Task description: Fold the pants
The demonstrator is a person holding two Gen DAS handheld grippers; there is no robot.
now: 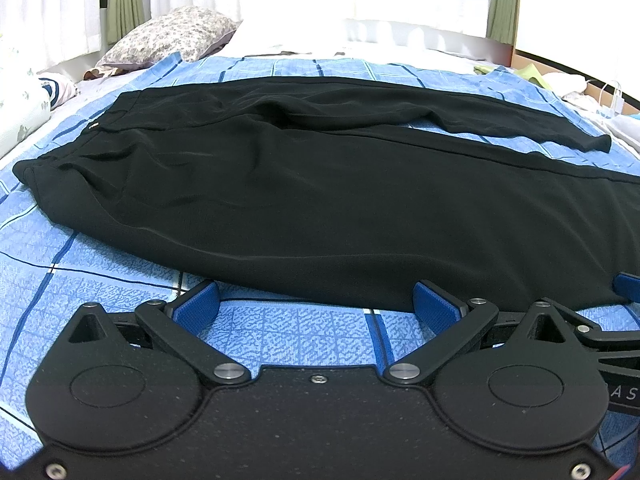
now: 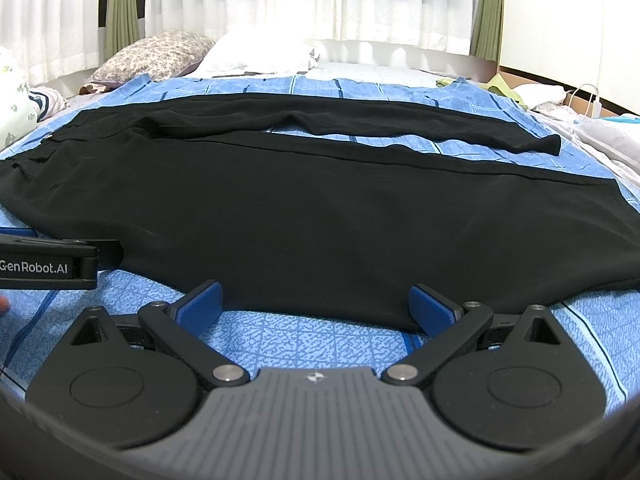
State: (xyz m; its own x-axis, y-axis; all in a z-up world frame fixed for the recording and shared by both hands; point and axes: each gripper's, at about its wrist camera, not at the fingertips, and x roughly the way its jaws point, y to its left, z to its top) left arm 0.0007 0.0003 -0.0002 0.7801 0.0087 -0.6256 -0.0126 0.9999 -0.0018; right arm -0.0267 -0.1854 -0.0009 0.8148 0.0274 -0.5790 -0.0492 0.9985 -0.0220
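Black pants (image 1: pixel 304 192) lie spread flat across a blue checked blanket (image 1: pixel 80 264), waistband to the left, the two legs running right with a strip of blanket between them. In the right wrist view the pants (image 2: pixel 320 216) fill the middle. My left gripper (image 1: pixel 316 304) is open at the near hem edge, blue pads apart, nothing held. My right gripper (image 2: pixel 316 304) is open at the same near edge, further right along the leg. The left gripper's body (image 2: pixel 52 260) shows at the left edge of the right wrist view, and the right gripper's tip (image 1: pixel 626 284) at the right edge of the left wrist view.
The blanket (image 2: pixel 304 336) covers a bed. A floral pillow (image 1: pixel 168 38) and a white pillow (image 2: pixel 260 54) lie at the far side under white curtains (image 2: pixel 320 0). Green cloth (image 2: pixel 500 86), white cables and a charger (image 2: pixel 592 108) sit at the far right.
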